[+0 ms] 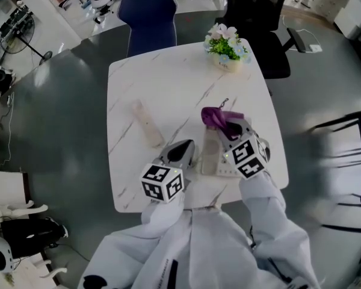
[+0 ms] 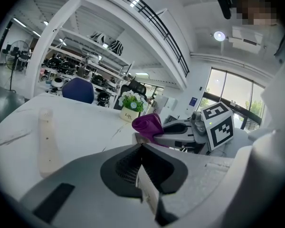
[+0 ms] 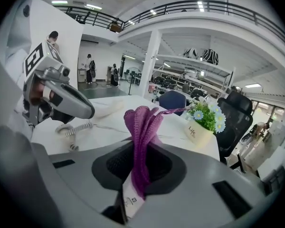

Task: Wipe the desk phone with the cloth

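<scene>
The right gripper (image 3: 137, 175) has its jaws clamped on the purple cloth (image 3: 141, 127), which stands up out of them in a bunched fold. From the head view, that cloth (image 1: 219, 118) is held above the far end of the desk phone (image 1: 209, 154), whose pale body lies on the white marble tabletop (image 1: 168, 83) between the two grippers. The left gripper (image 2: 145, 175) has its jaws pressed together with nothing between them, just beside the phone's left edge. The handset (image 1: 147, 125) lies off the phone, flat on the tabletop to the left, and its coiled cord (image 3: 76, 127) trails nearby. A small flower pot (image 1: 227, 48) stands at the far edge.
</scene>
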